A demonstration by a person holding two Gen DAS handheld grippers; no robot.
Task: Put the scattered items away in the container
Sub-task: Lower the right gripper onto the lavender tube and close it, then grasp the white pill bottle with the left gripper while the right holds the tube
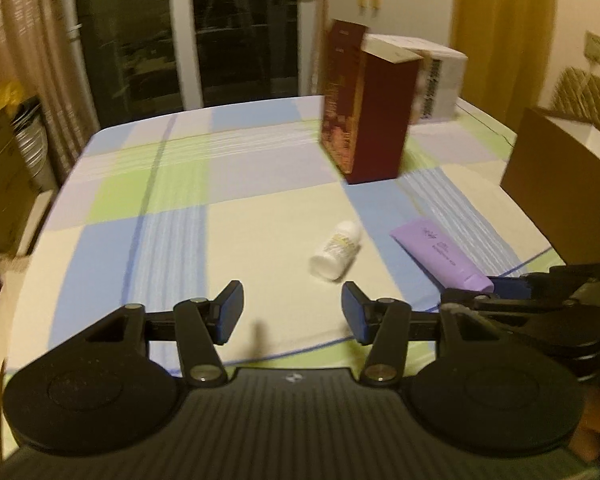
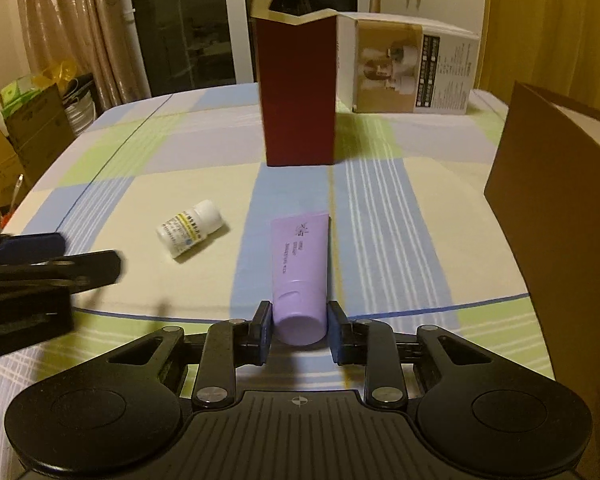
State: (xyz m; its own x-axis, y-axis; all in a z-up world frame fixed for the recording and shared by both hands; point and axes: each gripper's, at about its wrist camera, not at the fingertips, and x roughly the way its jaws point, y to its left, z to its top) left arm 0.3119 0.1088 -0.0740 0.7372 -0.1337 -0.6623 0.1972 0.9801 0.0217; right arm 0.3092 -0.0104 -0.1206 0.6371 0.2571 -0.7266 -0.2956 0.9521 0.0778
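Purple tube (image 2: 299, 276) lies flat on the checked tablecloth (image 2: 400, 220) with its cap end towards the right gripper (image 2: 299, 328), whose two pads sit either side of that cap, touching or nearly so. Whether they have clamped yet is hard to tell; it looks like the moment of closing on the tube. So the step in hand is the first pick-up, and nothing appears to be in the container yet.

Next, I judge, the grip must be firm on the round cap before lifting, then the tube carried to the brown box (image 2: 556, 216) at the right edge of the table, which seems to be the container, though its inside is hidden.

Left gripper (image 1: 292, 312) hovers with its pads wide apart and empty, just short of the small white bottle (image 1: 336, 250) lying on its side near the tube.

A tall dark red carton (image 2: 300, 96) stands upright beyond the tube, with a white printed box (image 2: 412, 68) behind it; neither blocks the way to the brown box
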